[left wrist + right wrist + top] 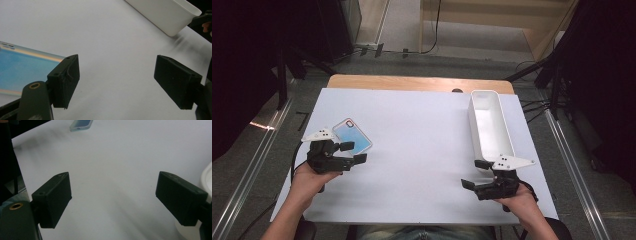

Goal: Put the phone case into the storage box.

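A phone in a blue case (352,135) lies flat on the white table sheet (417,150) at the left. My left gripper (353,152) is open just in front of and beside it, with one jaw close to the phone's near edge (22,70) and nothing between the jaws. A long white bin (490,123) stands at the right, and its inside looks bare. My right gripper (476,173) is open near the bin's front end and holds nothing. In the right gripper view the phone (81,125) lies far off across the sheet.
The wooden table edge (412,82) runs along the back. Dark stands and cables (552,80) flank the table on both sides. The bin's corner (172,18) is seen from the left gripper view, with the other hand's gripper (202,21) beyond it.
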Tool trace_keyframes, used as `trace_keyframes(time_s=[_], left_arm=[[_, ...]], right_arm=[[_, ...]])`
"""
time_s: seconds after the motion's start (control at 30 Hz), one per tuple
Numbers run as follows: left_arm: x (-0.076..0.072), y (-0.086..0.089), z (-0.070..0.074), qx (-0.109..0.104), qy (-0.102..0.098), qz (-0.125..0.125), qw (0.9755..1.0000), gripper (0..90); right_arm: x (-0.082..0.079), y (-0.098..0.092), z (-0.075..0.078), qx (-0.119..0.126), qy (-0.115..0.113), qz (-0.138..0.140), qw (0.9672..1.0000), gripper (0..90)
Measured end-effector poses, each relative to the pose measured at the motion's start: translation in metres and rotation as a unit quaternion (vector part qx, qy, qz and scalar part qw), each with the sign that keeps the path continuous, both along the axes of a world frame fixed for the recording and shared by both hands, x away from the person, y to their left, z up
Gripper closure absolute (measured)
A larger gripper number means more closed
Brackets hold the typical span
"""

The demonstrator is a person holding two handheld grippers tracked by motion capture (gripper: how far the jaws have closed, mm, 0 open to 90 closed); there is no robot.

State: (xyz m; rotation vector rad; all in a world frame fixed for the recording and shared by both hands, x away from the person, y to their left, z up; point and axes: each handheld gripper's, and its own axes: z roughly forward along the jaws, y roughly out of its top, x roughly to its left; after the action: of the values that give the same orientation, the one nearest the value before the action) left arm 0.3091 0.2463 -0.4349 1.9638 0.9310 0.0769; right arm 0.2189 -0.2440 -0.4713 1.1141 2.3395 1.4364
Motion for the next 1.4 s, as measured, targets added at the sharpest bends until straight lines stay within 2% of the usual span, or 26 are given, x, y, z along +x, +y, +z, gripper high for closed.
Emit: trace_keyframes(time_s=[0.13, 0.3, 0.7, 0.8, 0.97, 1.1, 1.23, 1.4], left_arm=[[0.005, 0.001, 0.002, 0.010, 0.003, 0.005, 0.9999, 20.7], [0.012, 0.003, 0.004, 0.011, 0.012, 0.018, 0.9997, 20.9], [0.032, 0.013, 0.010, 0.017, 0.012, 0.041, 0.9989, 22.4], [0.036, 0.016, 0.009, 0.009, 0.016, 0.043, 0.9989, 22.4], [0.042, 0.017, 0.006, 0.027, 0.012, 0.046, 0.9985, 22.3], [0.048, 0.016, 0.003, 0.022, 0.014, 0.049, 0.9985, 22.3], [0.054, 0.016, 0.002, 0.035, 0.013, 0.050, 0.9981, 22.4], [0.060, 0.016, -0.002, 0.033, 0.016, 0.053, 0.9979, 24.8]], right_arm=[[0.000, 0.001, 0.000, -0.002, 0.003, 0.001, 1.0000, 11.9], [0.000, 0.001, 0.000, -0.003, 0.002, 0.003, 1.0000, 11.8], [0.001, 0.002, -0.001, -0.003, 0.001, 0.007, 1.0000, 11.8], [0.001, 0.003, -0.001, -0.004, 0.004, 0.007, 1.0000, 11.8], [0.001, 0.003, -0.001, -0.004, 0.003, 0.008, 1.0000, 11.9], [0.001, 0.003, -0.001, -0.004, 0.003, 0.008, 1.0000, 11.8], [0.001, 0.003, -0.001, -0.007, 0.004, 0.009, 0.9999, 11.8], [0.001, 0.003, -0.001, -0.004, 0.003, 0.008, 1.0000, 11.9]])
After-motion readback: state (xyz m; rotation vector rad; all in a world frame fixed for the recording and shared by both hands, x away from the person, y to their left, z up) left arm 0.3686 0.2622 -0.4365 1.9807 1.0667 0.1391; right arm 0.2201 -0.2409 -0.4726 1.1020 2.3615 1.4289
